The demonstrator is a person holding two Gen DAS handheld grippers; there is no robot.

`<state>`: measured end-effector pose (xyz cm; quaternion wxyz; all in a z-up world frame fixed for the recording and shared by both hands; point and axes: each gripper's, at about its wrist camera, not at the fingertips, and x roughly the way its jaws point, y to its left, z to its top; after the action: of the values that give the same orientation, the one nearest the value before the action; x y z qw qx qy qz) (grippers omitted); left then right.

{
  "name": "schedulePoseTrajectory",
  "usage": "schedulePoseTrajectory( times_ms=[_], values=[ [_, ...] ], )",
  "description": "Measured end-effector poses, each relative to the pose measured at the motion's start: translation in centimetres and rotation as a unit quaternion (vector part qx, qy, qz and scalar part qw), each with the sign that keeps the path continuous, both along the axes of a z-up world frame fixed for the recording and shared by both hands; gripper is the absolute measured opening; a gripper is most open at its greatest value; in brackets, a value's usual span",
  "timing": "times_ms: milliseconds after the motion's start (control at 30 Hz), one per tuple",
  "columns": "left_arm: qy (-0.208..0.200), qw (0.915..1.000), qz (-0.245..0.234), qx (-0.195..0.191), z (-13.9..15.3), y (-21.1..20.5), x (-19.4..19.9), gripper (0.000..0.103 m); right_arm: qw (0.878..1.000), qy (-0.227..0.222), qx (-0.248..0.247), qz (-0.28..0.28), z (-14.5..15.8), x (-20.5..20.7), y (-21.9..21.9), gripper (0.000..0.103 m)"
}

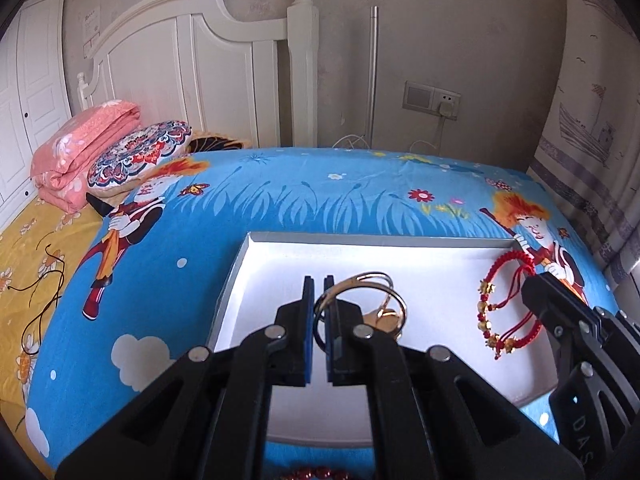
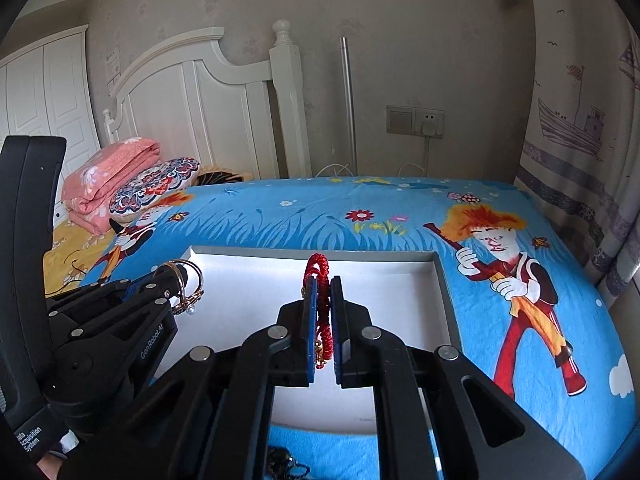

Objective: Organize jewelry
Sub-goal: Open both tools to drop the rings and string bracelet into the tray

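A shallow white tray (image 1: 280, 264) lies on the blue cartoon bedsheet; it also shows in the right wrist view (image 2: 400, 280). My left gripper (image 1: 319, 288) is shut on thin metal bangles (image 1: 376, 284) with a small gold charm, held over the tray; the bangles also show in the right wrist view (image 2: 188, 280). My right gripper (image 2: 325, 292) is shut on a red braided bracelet (image 2: 320, 276) with gold beads, held above the tray. In the left wrist view the red bracelet (image 1: 504, 300) hangs from the right gripper (image 1: 538, 288) at the tray's right side.
A dark red bead bracelet (image 1: 316, 473) lies on the sheet in front of the tray. A dark item (image 2: 286, 462) lies there too. A folded pink quilt (image 1: 84, 152) and patterned pillow (image 1: 140, 152) sit at far left by the white headboard (image 1: 200, 64).
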<state>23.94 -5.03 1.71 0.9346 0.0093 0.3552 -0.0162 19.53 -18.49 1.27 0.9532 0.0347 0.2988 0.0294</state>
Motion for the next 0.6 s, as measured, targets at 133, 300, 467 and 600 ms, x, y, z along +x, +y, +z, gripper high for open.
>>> schedulePoseTrajectory(
  times_ms=[133,300,467,600],
  values=[
    [0.025,0.9997,0.006,0.001,-0.9,0.2,2.0,0.005,1.000,0.021,-0.003,-0.004,-0.8,1.7,0.0,0.008],
    [0.047,0.9989,0.001,0.009,-2.0,0.1,2.9,0.010,0.999,0.047,-0.003,-0.007,-1.6,2.8,0.0,0.009],
    [0.050,0.9986,0.005,0.013,-2.3,0.4,2.9,0.024,0.999,0.052,-0.002,-0.014,-1.7,2.9,-0.4,0.013],
    [0.030,0.9994,0.013,0.012,-1.7,0.7,2.3,0.046,0.999,0.044,-0.003,-0.017,-1.5,2.5,-0.7,0.043]
  ],
)
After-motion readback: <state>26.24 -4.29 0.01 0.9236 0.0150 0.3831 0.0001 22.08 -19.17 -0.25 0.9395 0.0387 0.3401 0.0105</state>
